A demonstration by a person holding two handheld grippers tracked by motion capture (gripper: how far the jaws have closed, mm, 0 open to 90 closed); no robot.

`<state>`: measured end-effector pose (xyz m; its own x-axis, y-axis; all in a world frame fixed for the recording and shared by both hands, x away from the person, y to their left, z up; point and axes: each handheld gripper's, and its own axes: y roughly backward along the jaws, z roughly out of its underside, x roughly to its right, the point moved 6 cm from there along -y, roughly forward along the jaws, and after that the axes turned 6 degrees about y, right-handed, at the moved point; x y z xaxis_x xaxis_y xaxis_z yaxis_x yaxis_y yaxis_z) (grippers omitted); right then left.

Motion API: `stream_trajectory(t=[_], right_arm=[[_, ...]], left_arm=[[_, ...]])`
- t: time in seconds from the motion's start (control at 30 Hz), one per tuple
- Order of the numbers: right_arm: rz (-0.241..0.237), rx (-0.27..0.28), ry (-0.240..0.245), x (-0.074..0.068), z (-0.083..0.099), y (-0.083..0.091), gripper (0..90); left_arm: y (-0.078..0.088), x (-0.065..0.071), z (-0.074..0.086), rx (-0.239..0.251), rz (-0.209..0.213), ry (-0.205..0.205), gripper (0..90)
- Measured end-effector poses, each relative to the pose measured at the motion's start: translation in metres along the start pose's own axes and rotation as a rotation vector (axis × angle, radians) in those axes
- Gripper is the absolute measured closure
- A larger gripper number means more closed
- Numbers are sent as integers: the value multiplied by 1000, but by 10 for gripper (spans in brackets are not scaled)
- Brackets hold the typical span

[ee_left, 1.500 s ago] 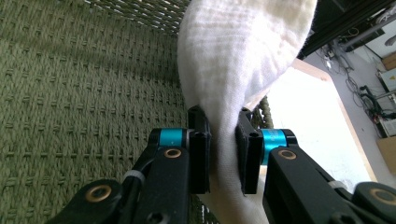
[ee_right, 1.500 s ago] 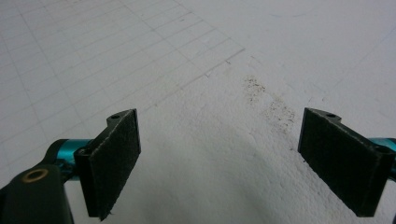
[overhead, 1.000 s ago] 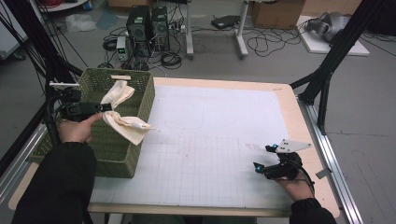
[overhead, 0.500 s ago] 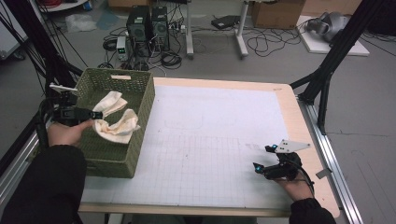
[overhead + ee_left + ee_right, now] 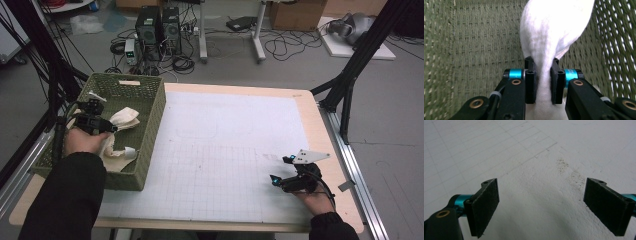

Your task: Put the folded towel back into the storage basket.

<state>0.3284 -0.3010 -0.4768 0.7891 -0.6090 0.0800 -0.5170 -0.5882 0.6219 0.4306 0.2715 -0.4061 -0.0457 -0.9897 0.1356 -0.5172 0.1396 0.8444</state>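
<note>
My left gripper (image 5: 543, 83) is pinching the cloth (image 5: 551, 37) down inside the basket (image 5: 150, 95), just gotta let go; right gripper (image 5: 551, 207) spread, idle.

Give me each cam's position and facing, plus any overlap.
High view: above the person's side, facing forward and down on the table; both forearms, left tool, right tool.
Left gripper view: on the left tool, facing into the green basket; jaws clamp a white cloth.
Right gripper view: on the right tool, facing the white mat; jaws apart.
Shared: high and left views show cloth and basket.
</note>
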Motion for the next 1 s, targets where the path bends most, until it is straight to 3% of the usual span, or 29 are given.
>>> stream_trajectory(t=[0.13,0.2,0.4,0.5,0.6,0.77,1.0], right_arm=[[-4,-4,7,0,0,-2,124],[-7,-8,6,-1,0,-2,124],[-6,-9,11,-2,0,-3,124],[-10,-8,14,-2,0,-4,124],[-12,-12,14,-2,0,-4,124],[-8,-4,16,-1,-1,-3,124],[-11,-3,17,-2,-1,-3,125]], left_arm=[[-7,0,-5,38,17,60,774],[-13,0,-4,29,9,68,767],[-42,4,14,-148,-6,42,718],[-47,6,20,-200,6,35,700],[-48,7,21,-207,12,27,660],[-40,8,19,-192,34,-10,501],[-15,8,11,-131,99,-60,462]])
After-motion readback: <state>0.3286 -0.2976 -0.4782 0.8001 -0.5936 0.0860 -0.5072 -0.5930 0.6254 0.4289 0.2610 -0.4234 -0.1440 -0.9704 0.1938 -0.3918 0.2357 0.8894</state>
